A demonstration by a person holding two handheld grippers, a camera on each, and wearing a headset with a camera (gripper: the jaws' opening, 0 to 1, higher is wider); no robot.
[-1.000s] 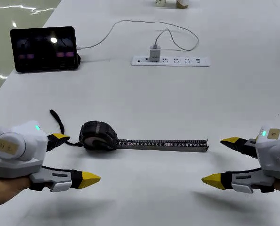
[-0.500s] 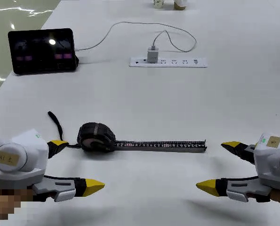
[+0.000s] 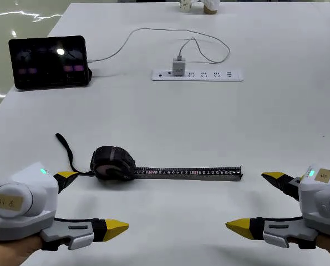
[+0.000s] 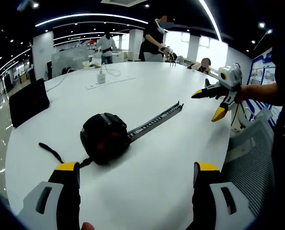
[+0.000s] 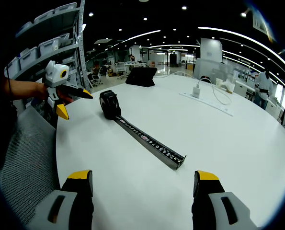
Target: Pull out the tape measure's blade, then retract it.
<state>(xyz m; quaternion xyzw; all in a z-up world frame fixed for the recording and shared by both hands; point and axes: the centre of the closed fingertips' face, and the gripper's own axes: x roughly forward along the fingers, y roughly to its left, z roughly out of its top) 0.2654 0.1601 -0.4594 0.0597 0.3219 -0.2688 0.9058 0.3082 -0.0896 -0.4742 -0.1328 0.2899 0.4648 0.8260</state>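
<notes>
A black tape measure [image 3: 113,163] lies on the white table [image 3: 170,122], its blade [image 3: 189,173] pulled out to the right and flat on the surface; a black wrist strap [image 3: 65,148] trails off its left side. My left gripper [image 3: 90,201] is open at the lower left, just short of the case [image 4: 105,136], holding nothing. My right gripper [image 3: 253,200] is open at the lower right, a short way from the blade's end hook [image 5: 178,160]. In the right gripper view the case [image 5: 109,104] sits at the blade's far end.
A dark tablet [image 3: 49,61] stands at the back left. A white power strip [image 3: 197,75] with a plugged charger and looping cable lies at the back middle. People stand beyond the table in the left gripper view. The table's near edge is close to both grippers.
Both grippers have drawn slightly back toward the near edge and lower in view. The tape measure and its blade lie as before; the head view has shifted a little.
</notes>
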